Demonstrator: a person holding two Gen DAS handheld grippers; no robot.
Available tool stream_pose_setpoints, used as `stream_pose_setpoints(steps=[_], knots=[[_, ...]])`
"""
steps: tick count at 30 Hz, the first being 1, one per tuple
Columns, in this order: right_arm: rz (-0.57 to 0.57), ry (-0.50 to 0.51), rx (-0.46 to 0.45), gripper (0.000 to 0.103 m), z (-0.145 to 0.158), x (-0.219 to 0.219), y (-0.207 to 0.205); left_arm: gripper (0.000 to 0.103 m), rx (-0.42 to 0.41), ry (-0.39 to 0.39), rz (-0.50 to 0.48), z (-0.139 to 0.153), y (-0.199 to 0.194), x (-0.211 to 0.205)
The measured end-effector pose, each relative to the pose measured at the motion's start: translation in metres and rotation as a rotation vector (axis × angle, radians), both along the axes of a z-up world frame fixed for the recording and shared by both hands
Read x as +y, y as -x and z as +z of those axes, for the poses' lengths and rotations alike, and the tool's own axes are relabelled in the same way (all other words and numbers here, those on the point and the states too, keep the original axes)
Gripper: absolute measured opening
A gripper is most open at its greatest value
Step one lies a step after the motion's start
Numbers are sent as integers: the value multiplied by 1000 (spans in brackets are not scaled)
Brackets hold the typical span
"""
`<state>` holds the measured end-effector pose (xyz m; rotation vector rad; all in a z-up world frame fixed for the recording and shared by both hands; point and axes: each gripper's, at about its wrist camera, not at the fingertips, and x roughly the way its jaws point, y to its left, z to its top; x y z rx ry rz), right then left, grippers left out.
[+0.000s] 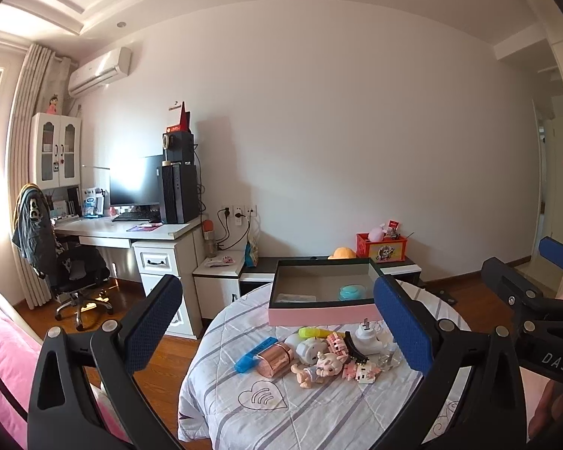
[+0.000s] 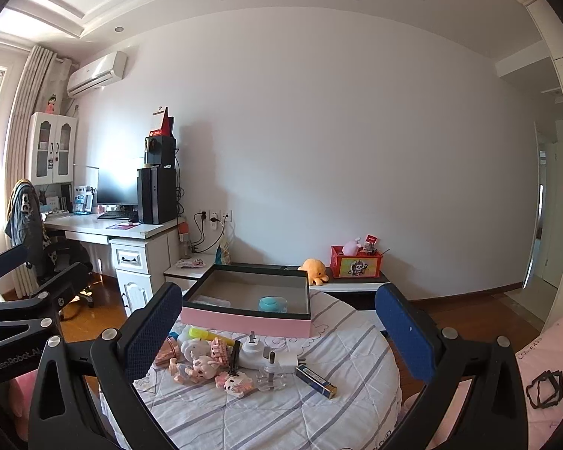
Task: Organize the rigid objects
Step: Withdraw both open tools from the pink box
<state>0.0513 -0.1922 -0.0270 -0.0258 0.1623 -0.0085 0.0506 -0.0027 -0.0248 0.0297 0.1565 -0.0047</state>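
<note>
Pink-walled and dark-rimmed, the open box (image 1: 324, 315) is sitting at the far side of the quilted round table (image 1: 319, 408). Left to right, the left gripper (image 1: 277, 322) and right gripper (image 2: 277, 332) are both gaping wide, gripping nothing. The toy pile (image 1: 319, 356) is lying just ahead, between them and the box.
</note>
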Motion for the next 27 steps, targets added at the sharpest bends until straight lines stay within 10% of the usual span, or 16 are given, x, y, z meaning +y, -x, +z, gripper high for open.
stream_pose_setpoints(steps=[27], knots=[[-42, -15, 37, 103, -11, -10, -7, 103, 70, 6, -1, -17, -14, 10]])
